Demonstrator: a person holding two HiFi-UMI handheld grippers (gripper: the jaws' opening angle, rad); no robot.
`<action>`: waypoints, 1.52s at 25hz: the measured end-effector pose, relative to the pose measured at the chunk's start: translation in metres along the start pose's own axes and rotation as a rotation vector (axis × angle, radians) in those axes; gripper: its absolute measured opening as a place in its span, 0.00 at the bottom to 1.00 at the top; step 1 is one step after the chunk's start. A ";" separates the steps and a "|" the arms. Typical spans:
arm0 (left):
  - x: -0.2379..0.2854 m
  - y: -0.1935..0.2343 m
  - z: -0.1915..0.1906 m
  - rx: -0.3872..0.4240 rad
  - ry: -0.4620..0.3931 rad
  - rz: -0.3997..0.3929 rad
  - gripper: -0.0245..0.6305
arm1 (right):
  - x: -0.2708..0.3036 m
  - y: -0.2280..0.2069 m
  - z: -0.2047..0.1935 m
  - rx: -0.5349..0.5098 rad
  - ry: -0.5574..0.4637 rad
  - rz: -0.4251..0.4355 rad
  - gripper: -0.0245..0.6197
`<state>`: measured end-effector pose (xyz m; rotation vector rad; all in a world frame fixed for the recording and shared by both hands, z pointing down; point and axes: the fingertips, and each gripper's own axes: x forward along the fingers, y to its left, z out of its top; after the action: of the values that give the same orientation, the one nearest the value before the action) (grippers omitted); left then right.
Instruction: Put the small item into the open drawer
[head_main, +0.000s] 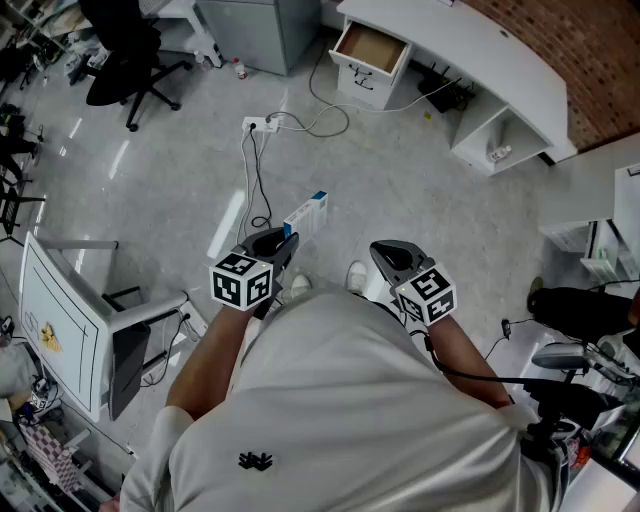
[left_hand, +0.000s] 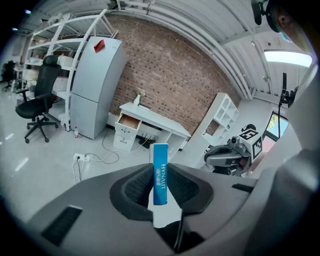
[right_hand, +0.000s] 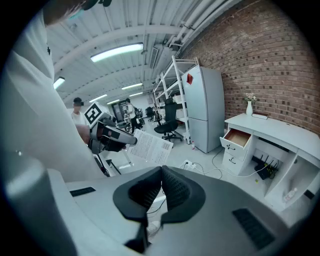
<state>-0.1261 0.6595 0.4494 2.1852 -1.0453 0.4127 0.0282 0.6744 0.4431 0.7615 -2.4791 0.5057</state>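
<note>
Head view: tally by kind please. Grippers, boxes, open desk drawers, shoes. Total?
grippers: 2, left gripper and right gripper
blue-and-white box: 1, clamped in the left gripper
open desk drawer: 1
white shoes: 2
total: 6
</note>
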 end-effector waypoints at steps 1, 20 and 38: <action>-0.006 0.006 -0.002 0.002 -0.003 -0.003 0.18 | 0.005 0.007 0.001 0.003 0.001 -0.007 0.08; 0.006 0.059 -0.028 -0.054 0.056 -0.109 0.18 | 0.041 0.038 -0.026 0.135 0.040 -0.090 0.09; 0.221 0.025 0.166 -0.040 0.036 -0.048 0.18 | 0.036 -0.238 0.048 0.031 -0.017 -0.030 0.18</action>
<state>-0.0073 0.4088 0.4575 2.1552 -0.9711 0.4041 0.1288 0.4519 0.4713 0.8175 -2.4772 0.5300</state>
